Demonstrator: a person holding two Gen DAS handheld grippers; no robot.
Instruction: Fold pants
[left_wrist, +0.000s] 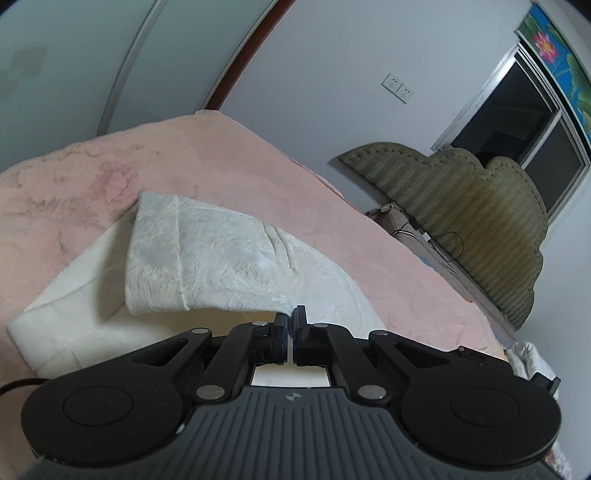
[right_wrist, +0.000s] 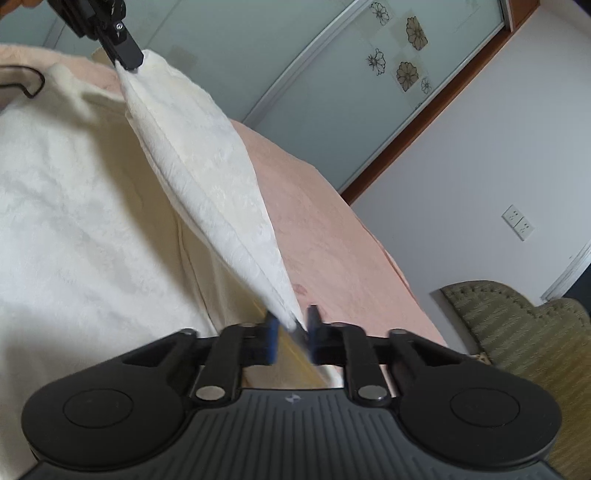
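Cream-white textured pants (left_wrist: 207, 258) lie on a pink blanket (left_wrist: 258, 166) that covers a bed. One layer (right_wrist: 207, 177) is lifted and stretched taut in the air above the flat part (right_wrist: 66, 229). My left gripper (left_wrist: 290, 321) is shut on one corner of the raised layer. In the right wrist view the left gripper (right_wrist: 127, 62) is at the top left, pinching that far corner. My right gripper (right_wrist: 292, 328) is shut on the near end of the same edge, with the fabric running between its blue pads.
A green padded headboard (left_wrist: 480, 221) stands against the white wall at the right, under a dark window (left_wrist: 517, 110). Frosted sliding wardrobe doors (right_wrist: 332, 74) rise behind the bed. A black cable (right_wrist: 26, 85) lies on the blanket at the far left.
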